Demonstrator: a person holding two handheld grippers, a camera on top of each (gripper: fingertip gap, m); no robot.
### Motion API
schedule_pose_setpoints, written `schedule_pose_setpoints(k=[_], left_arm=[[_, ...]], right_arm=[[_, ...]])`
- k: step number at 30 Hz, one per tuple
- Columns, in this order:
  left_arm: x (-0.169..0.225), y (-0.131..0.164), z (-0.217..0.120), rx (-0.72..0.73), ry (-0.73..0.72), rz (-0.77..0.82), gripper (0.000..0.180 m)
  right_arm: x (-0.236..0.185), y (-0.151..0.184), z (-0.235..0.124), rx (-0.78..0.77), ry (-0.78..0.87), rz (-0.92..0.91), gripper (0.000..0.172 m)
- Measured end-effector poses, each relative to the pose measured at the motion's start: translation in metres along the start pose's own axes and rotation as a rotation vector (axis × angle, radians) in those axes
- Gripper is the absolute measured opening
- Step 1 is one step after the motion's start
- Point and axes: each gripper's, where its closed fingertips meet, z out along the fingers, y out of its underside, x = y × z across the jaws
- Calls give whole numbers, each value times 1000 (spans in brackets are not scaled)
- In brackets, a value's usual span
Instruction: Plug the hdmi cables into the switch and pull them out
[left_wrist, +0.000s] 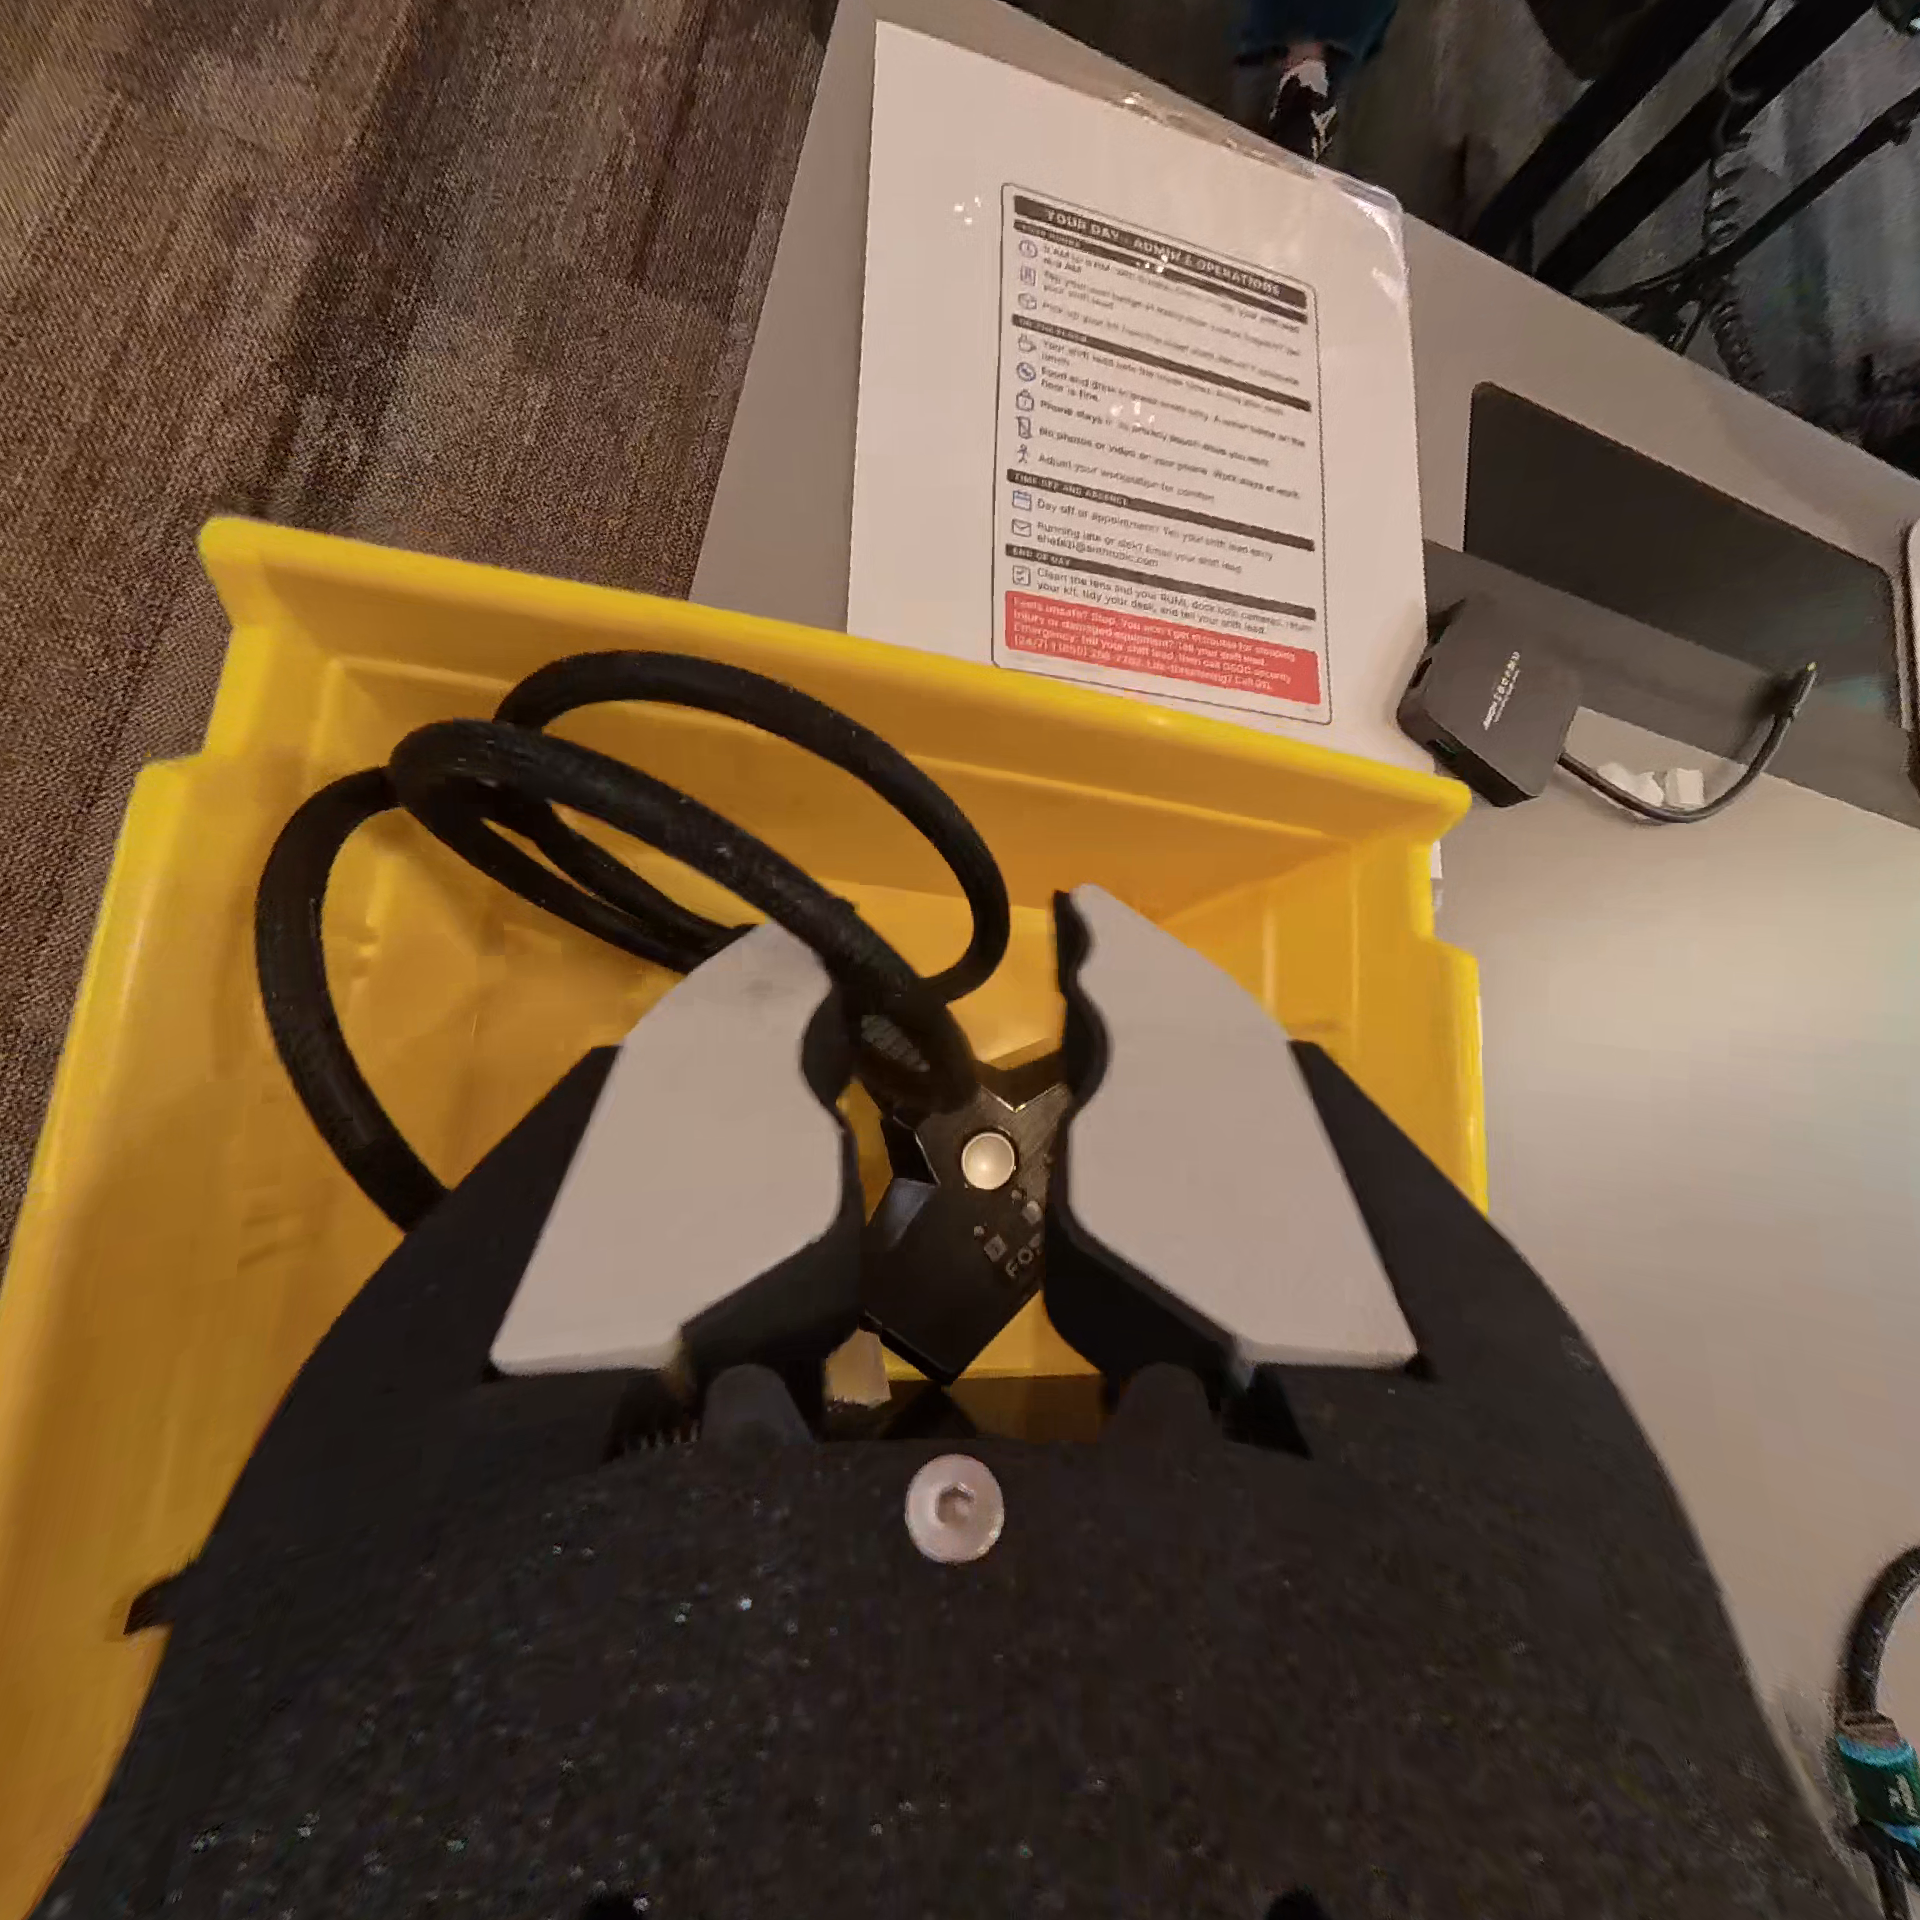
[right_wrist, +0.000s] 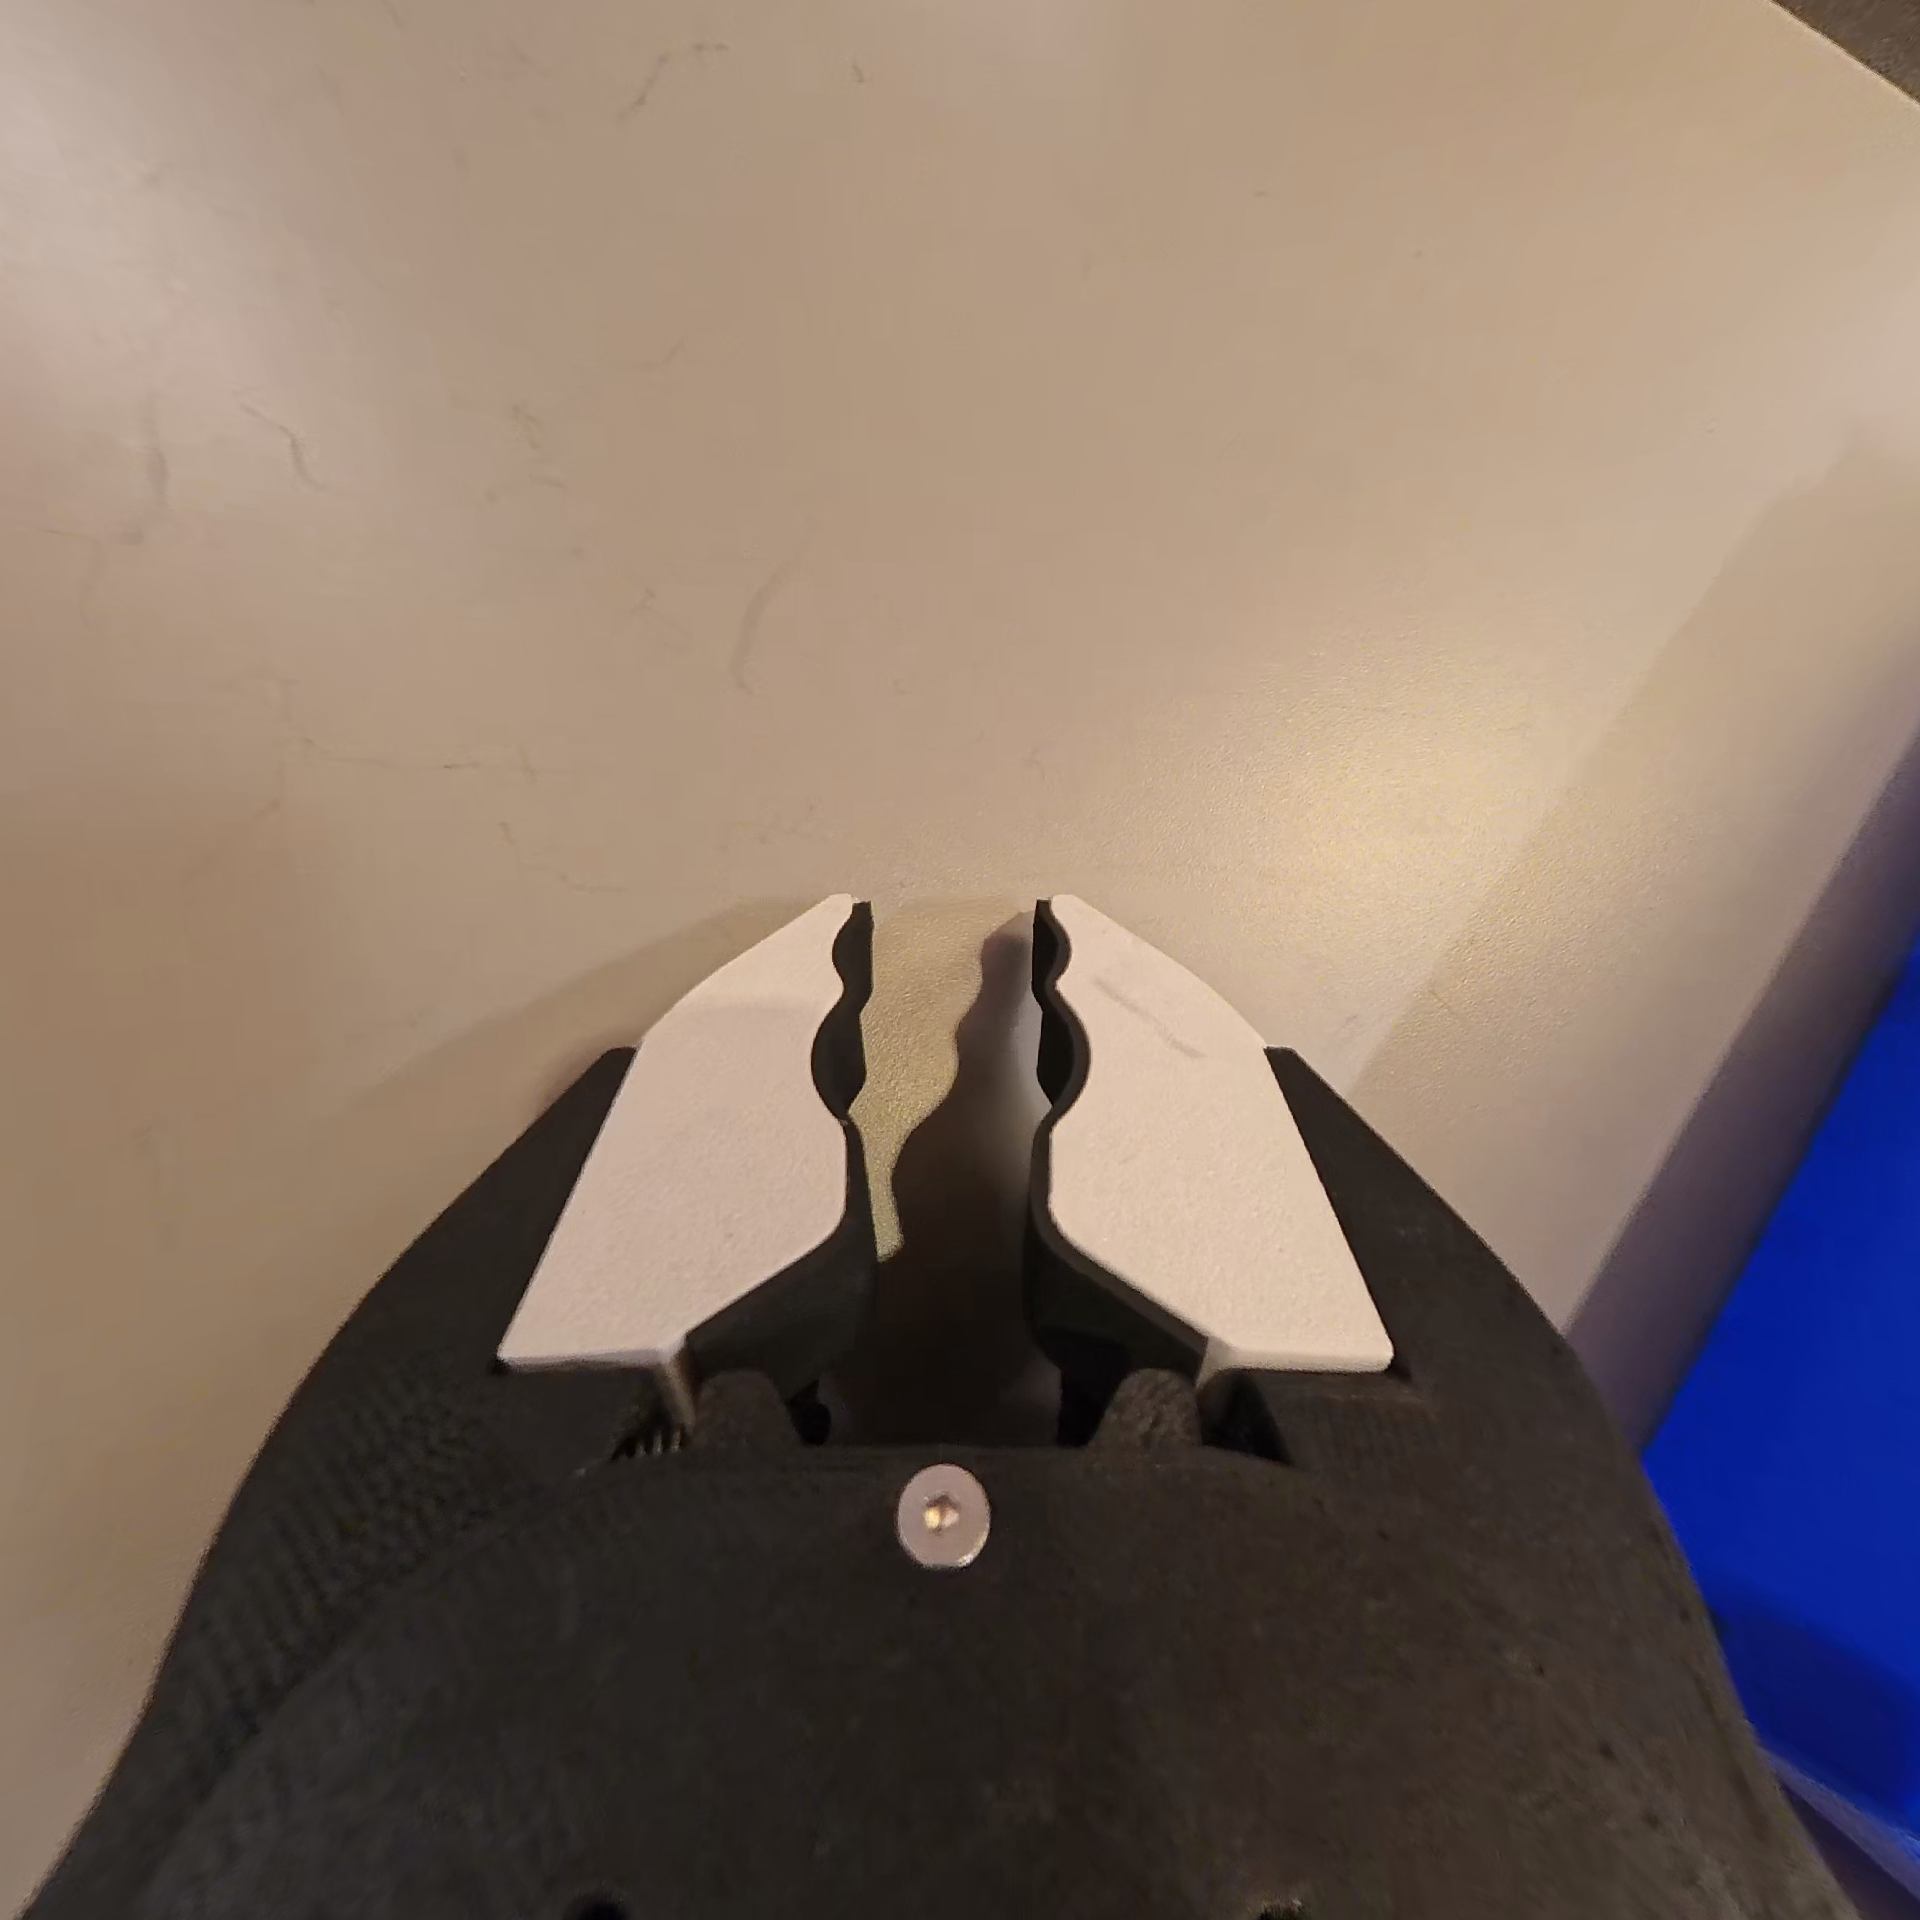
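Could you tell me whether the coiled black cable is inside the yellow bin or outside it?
Inside: the black cable coils within the yellow bin walls.

One yellow bin, one cable lock.

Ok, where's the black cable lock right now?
In the left wrist view, the black cable lock lies inside the yellow bin, its lock body between the left gripper's open fingers and its cable coiled toward the bin's left side.
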Motion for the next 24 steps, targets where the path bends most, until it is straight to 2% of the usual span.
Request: schedule_pose_setpoints(k=[2, 7, 15, 20, 24], left_arm=[[4, -2, 2, 2, 32, 23, 10], [16, -13, -18, 82, 60, 70, 5], [65, -53, -103, 260, -8, 358, 4], [148, -69, -156, 353, 67, 552, 4], [244, -53, -177, 337, 193, 746, 5]], right_arm=[[0, 0, 0, -1, 0, 4, 30], [1, 0, 0, 0, 9, 5, 30], [1, 0, 0, -4, -2, 11, 30], [0, 0, 0, 1, 6, 1, 30], [0, -1, -1, 6, 16, -9, 30]])
